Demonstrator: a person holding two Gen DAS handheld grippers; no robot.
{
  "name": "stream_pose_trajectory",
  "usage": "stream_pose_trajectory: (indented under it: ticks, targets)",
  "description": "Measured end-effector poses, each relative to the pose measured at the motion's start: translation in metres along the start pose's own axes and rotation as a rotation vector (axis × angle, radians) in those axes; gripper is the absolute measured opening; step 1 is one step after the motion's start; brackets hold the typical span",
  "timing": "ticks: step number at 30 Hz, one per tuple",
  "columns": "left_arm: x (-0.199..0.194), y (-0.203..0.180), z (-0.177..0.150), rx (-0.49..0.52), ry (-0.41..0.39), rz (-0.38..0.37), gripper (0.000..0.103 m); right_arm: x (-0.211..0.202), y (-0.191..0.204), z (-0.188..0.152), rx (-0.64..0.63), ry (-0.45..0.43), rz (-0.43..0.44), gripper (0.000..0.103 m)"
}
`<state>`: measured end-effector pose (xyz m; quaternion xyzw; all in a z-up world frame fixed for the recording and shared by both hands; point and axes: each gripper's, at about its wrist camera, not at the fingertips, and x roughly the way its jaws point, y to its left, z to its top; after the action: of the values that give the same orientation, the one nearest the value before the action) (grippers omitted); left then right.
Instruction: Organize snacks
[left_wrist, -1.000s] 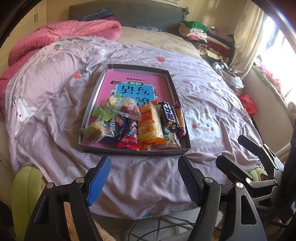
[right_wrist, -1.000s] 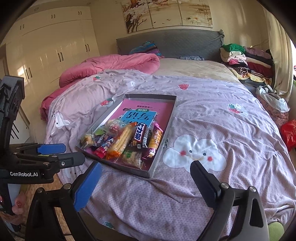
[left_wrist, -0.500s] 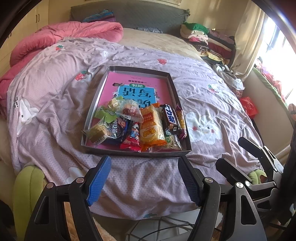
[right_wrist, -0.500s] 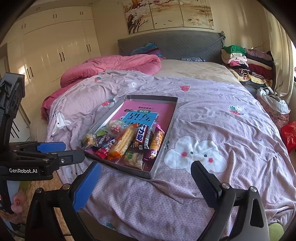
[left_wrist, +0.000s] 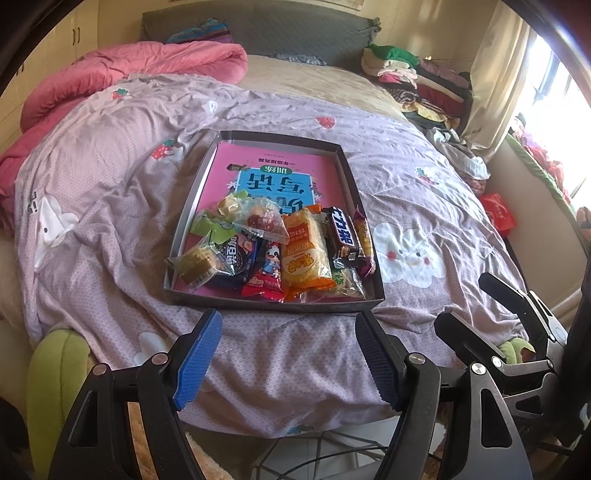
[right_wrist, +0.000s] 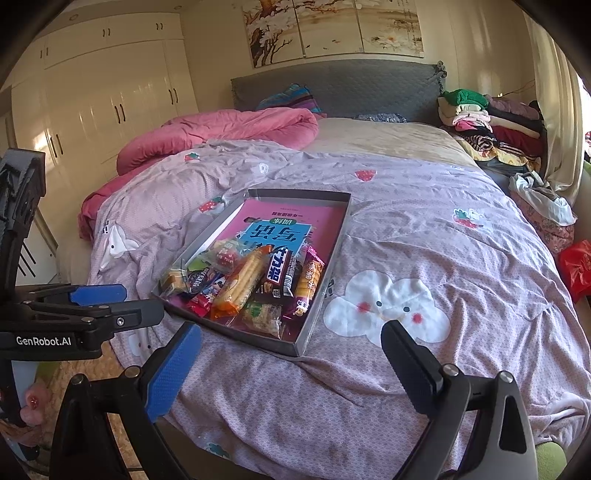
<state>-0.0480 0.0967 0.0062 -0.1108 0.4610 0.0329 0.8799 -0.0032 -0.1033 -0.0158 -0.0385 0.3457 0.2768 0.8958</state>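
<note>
A grey tray (left_wrist: 273, 304) lies on the lilac bed cover with a pink book flat inside it. Several snacks are heaped at its near end: an orange packet (left_wrist: 304, 254), a dark chocolate bar (left_wrist: 341, 232), a red panda packet (left_wrist: 266, 273), a clear bag of red sweets (left_wrist: 262, 221) and a wrapped round cake (left_wrist: 197, 262). My left gripper (left_wrist: 288, 354) hovers open just short of the tray's near rim, nothing between its blue pads. My right gripper (right_wrist: 291, 369) is open too, near the tray's (right_wrist: 332, 258) front right corner. Each gripper also shows in the other's view.
A rolled pink duvet (left_wrist: 129, 70) lies at the far left of the bed, and folded clothes (right_wrist: 491, 125) are stacked at the far right. A red bag (right_wrist: 574, 267) sits off the right side. A green plush (left_wrist: 55, 369) is by the bed's front edge. White wardrobes (right_wrist: 110, 92) stand left.
</note>
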Motion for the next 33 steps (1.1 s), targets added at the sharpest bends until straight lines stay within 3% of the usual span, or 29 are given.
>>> stream_pose_trajectory:
  ticks: [33]
  targets:
    - [0.0001,0.0029,0.0012,-0.002,-0.002,0.012,0.076,-0.0004,-0.004,0.0003,0.005,-0.005,-0.022,0.098]
